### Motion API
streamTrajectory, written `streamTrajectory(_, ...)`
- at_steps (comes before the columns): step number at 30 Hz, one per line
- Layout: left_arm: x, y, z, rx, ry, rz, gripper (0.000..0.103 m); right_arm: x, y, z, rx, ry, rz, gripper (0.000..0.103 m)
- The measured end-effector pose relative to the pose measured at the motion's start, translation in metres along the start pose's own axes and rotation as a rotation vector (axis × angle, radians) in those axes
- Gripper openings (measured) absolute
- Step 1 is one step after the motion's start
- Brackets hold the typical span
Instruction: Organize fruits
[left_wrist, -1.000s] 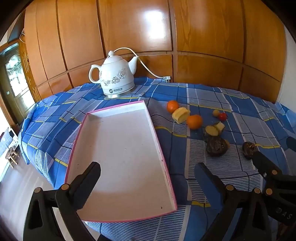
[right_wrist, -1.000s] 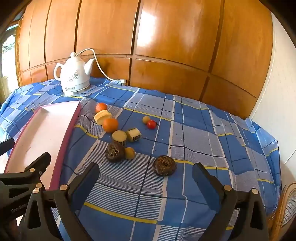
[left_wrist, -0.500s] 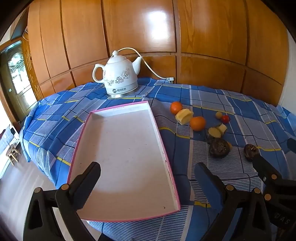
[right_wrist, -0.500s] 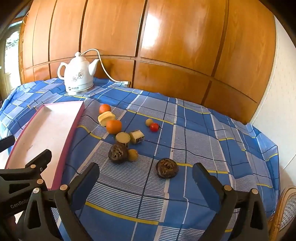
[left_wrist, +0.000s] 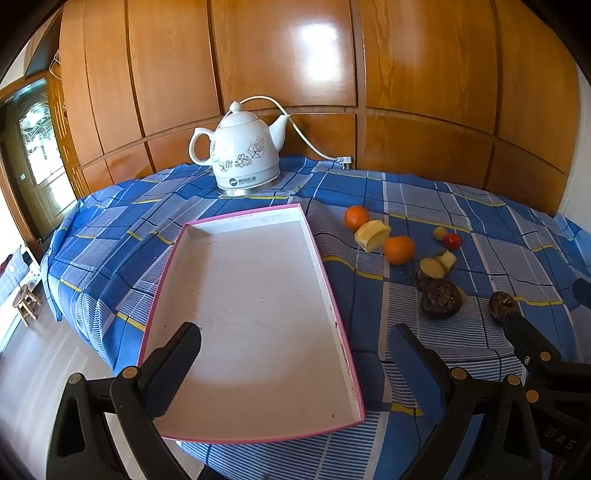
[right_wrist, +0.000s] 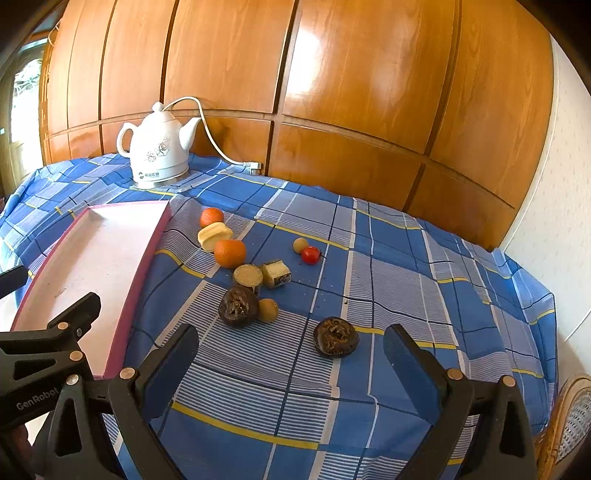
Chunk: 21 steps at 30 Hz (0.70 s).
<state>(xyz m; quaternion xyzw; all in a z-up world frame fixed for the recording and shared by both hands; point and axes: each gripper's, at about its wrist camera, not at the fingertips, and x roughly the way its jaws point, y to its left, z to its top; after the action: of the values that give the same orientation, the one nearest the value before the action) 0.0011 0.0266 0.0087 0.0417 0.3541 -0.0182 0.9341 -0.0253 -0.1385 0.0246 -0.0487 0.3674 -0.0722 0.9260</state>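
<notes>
Pink-rimmed, the tray (left_wrist: 321, 254) is lying bare under my left gripper (left_wrist: 293, 350), whose jaws I am holding wide apart, gripping nothing. Fruit is sitting on the blue checked cloth (left_wrist: 406, 192) to the tray's right, with a white kettle (left_wrist: 243, 158) behind. Switching to the right wrist view, I am keeping my right gripper (right_wrist: 290, 354) spread open above the cloth, with a dark wrinkled fruit (right_wrist: 335, 336) lying between its fingers and two oranges (right_wrist: 229, 252) farther back near the tray.

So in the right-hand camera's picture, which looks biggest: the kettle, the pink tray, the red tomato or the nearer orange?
1. Pink tray, partly cut off
2. Kettle, though farthest away
3. Nearer orange
4. Red tomato
</notes>
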Motion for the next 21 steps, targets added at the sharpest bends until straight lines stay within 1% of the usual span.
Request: streamTrajectory(21,0.0019,0.0073,-0.0014,-0.024,0.004,0.000,0.102,-0.0013,0.0056,0.0013,-0.021,-0.012,0.005,0.102)
